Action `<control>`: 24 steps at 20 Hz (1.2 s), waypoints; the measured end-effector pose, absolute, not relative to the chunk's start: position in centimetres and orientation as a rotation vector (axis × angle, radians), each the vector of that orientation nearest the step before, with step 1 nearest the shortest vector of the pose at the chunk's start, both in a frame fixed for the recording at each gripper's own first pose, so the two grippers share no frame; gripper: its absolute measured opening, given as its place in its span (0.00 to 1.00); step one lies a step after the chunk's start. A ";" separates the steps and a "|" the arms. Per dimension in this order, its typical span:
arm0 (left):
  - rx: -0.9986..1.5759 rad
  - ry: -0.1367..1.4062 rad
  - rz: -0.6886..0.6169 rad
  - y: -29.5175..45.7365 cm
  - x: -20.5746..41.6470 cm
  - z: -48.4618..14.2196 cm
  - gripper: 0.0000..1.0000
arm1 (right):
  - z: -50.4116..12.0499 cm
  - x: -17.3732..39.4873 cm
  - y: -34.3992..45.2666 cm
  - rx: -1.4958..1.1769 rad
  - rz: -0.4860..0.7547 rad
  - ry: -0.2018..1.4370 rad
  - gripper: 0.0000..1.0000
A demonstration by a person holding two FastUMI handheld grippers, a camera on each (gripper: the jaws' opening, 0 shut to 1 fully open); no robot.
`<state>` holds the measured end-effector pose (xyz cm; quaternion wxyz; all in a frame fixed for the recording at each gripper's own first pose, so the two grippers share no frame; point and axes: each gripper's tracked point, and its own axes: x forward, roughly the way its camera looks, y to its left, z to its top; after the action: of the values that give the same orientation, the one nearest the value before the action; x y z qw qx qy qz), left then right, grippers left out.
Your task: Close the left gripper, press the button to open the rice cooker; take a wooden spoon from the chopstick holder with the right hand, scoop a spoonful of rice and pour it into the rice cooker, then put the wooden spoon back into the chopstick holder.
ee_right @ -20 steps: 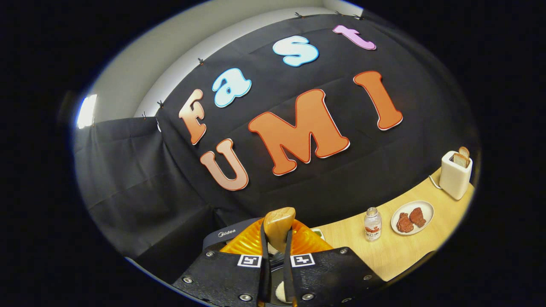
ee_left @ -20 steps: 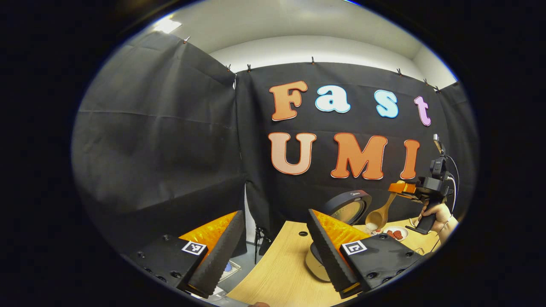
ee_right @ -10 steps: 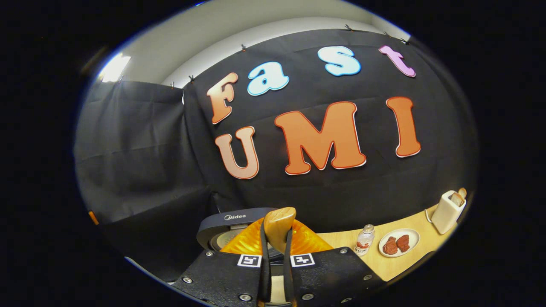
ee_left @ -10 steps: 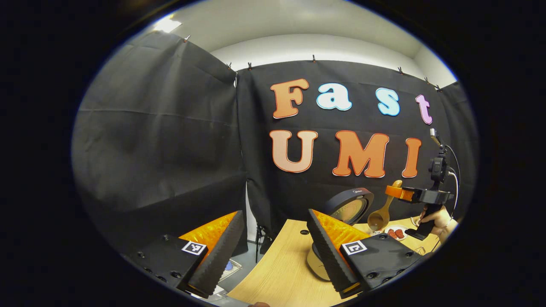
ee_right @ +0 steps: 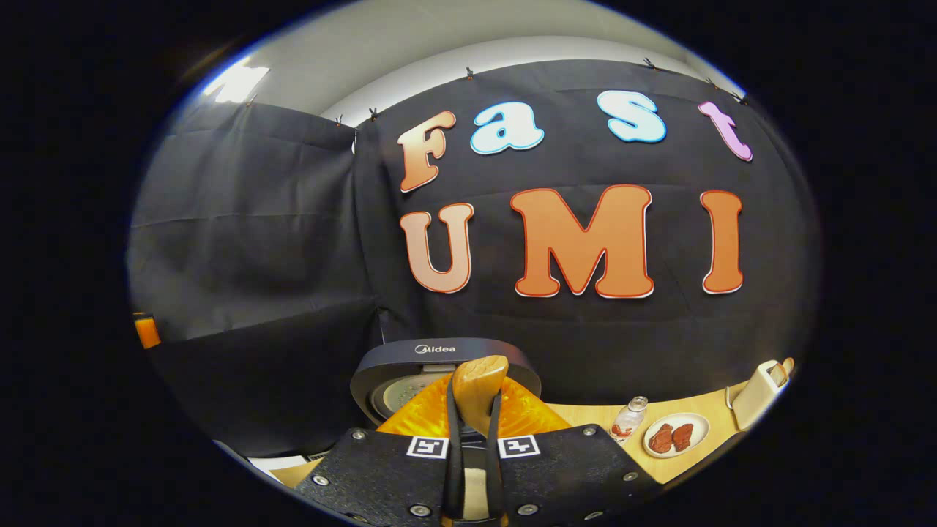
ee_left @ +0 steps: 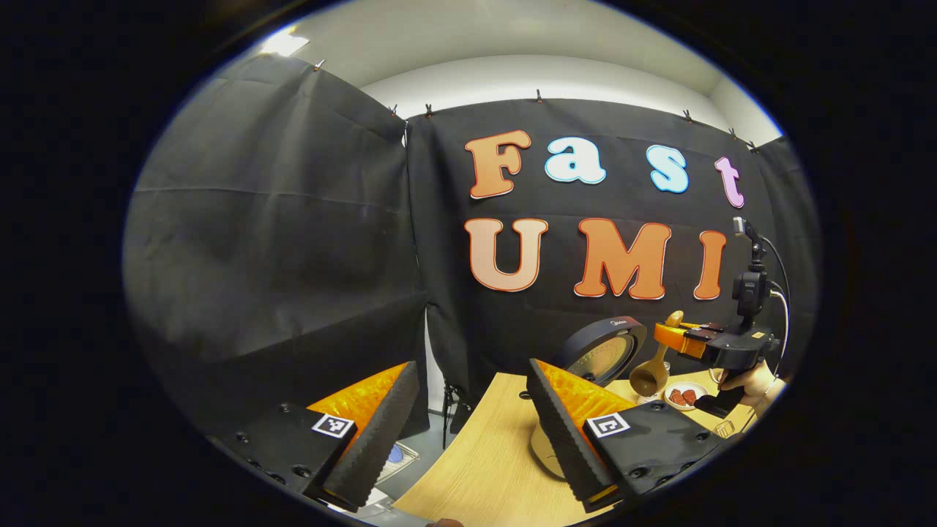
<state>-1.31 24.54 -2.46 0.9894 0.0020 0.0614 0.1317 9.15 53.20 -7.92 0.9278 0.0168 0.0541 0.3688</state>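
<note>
In the left gripper view, the rice cooker stands on the wooden table with its round lid raised; one of my left fingers hides much of its body. My left gripper is open and holds nothing. Farther right, a hand carries my right gripper, shut on the handle of the wooden spoon. The spoon's bowl hangs down just right of the lid and looks empty. In the right gripper view, my right gripper clamps the spoon handle, with the cooker's lid right behind it.
A small bottle, a white plate with two pieces of meat and a white toaster with bread stand along the table on the right. The plate also lies below the right gripper.
The right gripper has rolled back to level and drifted slightly right. White rice lay in the spoon's bowl one second ago; the bowl now looks empty. The left gripper has barely moved.
</note>
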 end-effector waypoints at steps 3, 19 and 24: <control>0.001 0.117 0.256 24.3 -1.4 -2.4 0.98 | -7.5 8.5 52.4 0.074 0.752 0.120 0.11; -0.010 0.065 0.173 19.6 1.3 0.0 0.98 | -3.3 9.9 34.9 0.302 0.568 0.172 0.11; 0.010 0.048 0.162 18.5 2.0 0.6 0.98 | -4.2 9.6 26.3 0.316 0.447 0.165 0.11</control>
<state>2.02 18.48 0.64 0.9964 0.0050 0.0240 0.0811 9.64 26.26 -4.23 0.9594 0.1559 0.0815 0.2203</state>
